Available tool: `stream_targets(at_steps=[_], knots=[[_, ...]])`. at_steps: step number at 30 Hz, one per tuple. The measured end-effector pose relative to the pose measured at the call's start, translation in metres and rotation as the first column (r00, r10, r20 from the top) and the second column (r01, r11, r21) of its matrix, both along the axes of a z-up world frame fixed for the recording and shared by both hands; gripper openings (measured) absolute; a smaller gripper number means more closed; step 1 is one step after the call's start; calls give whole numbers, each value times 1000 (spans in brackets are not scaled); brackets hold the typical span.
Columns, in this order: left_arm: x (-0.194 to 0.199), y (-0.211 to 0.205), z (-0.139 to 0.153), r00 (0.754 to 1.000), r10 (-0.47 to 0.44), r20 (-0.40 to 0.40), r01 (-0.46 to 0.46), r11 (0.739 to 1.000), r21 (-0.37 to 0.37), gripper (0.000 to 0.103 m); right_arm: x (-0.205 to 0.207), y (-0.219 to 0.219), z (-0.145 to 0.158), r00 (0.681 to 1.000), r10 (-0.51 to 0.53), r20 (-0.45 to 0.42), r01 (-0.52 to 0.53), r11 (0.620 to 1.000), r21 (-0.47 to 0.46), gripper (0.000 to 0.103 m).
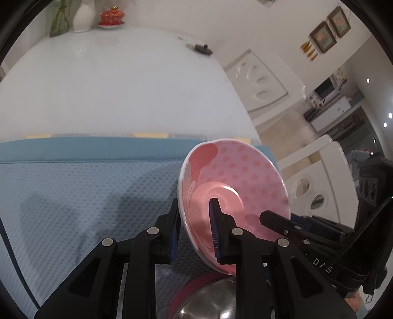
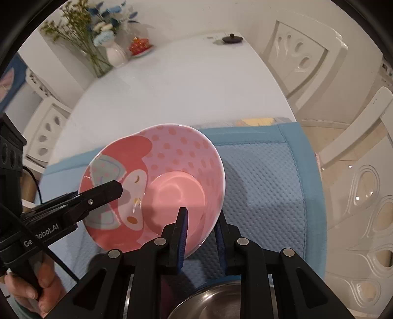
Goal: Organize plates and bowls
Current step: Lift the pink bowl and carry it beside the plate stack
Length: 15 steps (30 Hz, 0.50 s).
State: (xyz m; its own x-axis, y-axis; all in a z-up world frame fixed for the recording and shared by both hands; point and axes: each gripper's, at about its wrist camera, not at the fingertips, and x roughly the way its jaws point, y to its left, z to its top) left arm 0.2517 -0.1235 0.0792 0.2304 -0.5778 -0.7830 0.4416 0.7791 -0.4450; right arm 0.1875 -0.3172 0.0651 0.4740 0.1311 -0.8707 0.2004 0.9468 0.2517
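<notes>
A pink polka-dot bowl (image 1: 245, 176) with a cartoon face inside (image 2: 172, 171) is tilted above the blue mat (image 1: 73, 196). My left gripper (image 1: 194, 203) is shut on the bowl's left rim, one pad outside the wall and one inside. My right gripper (image 2: 201, 216) is shut on the opposite rim in the same way. Each gripper shows in the other's view: the right gripper (image 1: 272, 218) and the left gripper (image 2: 108, 191), held by a hand (image 2: 41, 282). A steel bowl (image 1: 211, 301) (image 2: 216, 301) sits below, close to the cameras.
The mat lies on a white table (image 1: 122, 86). At the far edge stand a vase of flowers (image 2: 115, 54), a red lidded cup (image 1: 112, 16) and a black lid (image 2: 232, 38). White chairs (image 2: 304, 56) stand to the right of the table.
</notes>
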Motion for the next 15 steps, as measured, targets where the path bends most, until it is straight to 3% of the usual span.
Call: stream_targets(at_steps=[3, 7, 15], knots=[[-5, 10, 17, 999, 16, 31, -15, 999, -33, 19, -6, 0, 14, 999, 5, 42, -6, 1000, 27, 20], [-21, 22, 46, 993, 24, 114, -22, 1000, -14, 19, -17, 12, 43, 994, 20, 104, -23, 999, 28, 20], [-78, 74, 107, 969, 65, 239, -60, 998, -28, 19, -60, 58, 101, 979, 61, 195, -71, 997, 42, 21]])
